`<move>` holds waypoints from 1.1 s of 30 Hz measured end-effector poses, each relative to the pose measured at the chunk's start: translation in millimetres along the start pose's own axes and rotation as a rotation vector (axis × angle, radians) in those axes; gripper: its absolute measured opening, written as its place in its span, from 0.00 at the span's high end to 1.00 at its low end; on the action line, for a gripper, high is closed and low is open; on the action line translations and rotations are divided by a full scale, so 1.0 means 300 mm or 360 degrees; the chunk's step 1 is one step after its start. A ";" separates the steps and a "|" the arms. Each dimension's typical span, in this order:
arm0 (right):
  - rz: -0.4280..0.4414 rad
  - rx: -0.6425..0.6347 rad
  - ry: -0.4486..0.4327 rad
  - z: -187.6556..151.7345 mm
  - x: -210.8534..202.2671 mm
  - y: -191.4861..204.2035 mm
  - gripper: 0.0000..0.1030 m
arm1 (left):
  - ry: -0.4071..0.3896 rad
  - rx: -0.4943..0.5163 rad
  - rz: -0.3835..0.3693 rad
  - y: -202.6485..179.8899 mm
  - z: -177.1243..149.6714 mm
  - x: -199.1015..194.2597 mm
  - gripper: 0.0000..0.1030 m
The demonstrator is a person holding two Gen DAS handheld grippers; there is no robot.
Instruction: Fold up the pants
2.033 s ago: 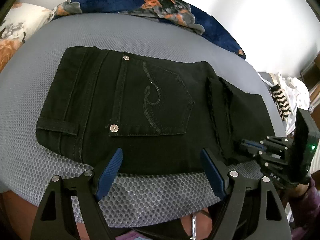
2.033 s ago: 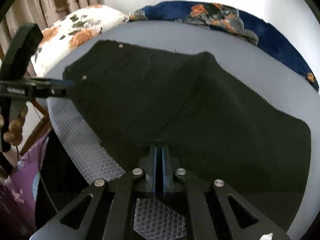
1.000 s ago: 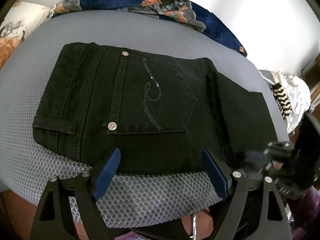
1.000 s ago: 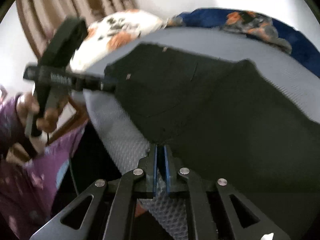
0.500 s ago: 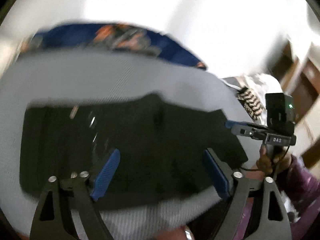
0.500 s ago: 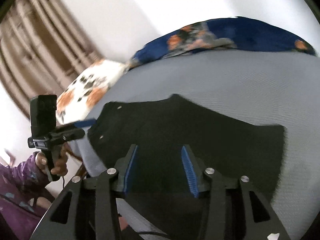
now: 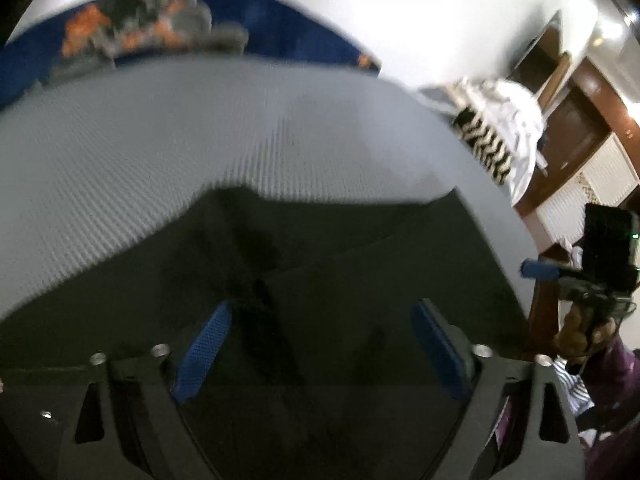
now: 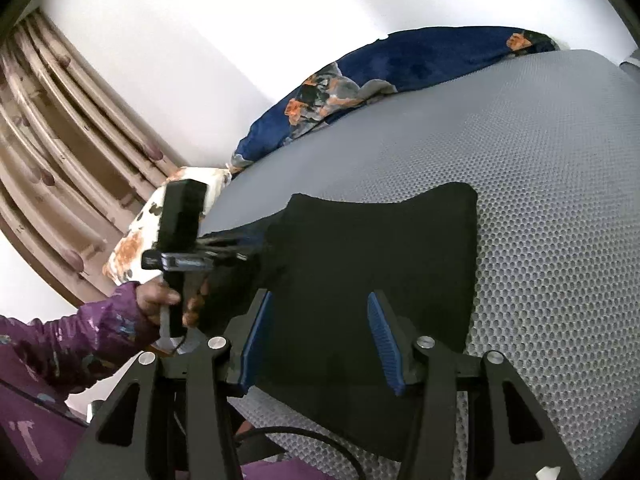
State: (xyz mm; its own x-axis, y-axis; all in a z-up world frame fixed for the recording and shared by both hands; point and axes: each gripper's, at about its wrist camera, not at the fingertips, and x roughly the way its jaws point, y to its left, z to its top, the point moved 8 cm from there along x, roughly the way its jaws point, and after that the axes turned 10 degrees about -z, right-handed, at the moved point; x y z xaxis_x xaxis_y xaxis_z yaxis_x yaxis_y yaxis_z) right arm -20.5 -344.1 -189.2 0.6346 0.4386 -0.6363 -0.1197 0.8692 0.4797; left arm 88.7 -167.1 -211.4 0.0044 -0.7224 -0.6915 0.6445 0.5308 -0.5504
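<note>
Black pants (image 8: 372, 264), folded into a compact dark rectangle, lie flat on the grey mesh mattress (image 8: 560, 184). Left gripper (image 7: 320, 350) and right gripper (image 8: 320, 340) hover above them, jaws spread, holding nothing. The left wrist view is motion-blurred; pocket stitching and seams cannot be made out.

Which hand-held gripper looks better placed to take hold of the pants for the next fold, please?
Probably the left hand-held gripper: its fingers already reach the edge of the black pants on the grey mat. The right hand-held gripper hovers open above them.
</note>
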 end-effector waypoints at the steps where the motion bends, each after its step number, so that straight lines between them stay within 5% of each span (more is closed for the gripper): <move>1: 0.0012 -0.0003 0.0001 -0.002 -0.002 0.004 0.53 | 0.0025 0.0032 0.0010 -0.014 -0.014 0.012 0.49; 3: 0.0041 -0.0005 0.0007 -0.003 0.009 0.019 0.50 | 0.0045 0.0177 0.0105 -0.043 -0.027 0.024 0.75; 5: 0.0065 -0.0003 0.0029 -0.011 0.031 0.031 0.49 | 0.0052 0.0168 0.0061 -0.064 -0.037 0.035 0.86; 19: 0.0044 -0.0009 0.0119 -0.075 0.121 0.016 0.49 | -0.0107 0.0256 0.0165 -0.092 0.062 0.016 0.89; 33: 0.0012 -0.0003 0.0164 -0.101 0.137 -0.021 0.49 | -0.0084 -0.0008 0.0064 -0.032 -0.010 -0.013 0.85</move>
State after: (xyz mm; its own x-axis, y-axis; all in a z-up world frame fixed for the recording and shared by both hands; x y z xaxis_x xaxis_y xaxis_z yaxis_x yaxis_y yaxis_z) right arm -16.8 -324.7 -236.8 0.5518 0.4662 -0.6915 -0.1256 0.8662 0.4837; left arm 80.4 -168.1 -204.8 0.0707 -0.7226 -0.6877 0.6393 0.5620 -0.5248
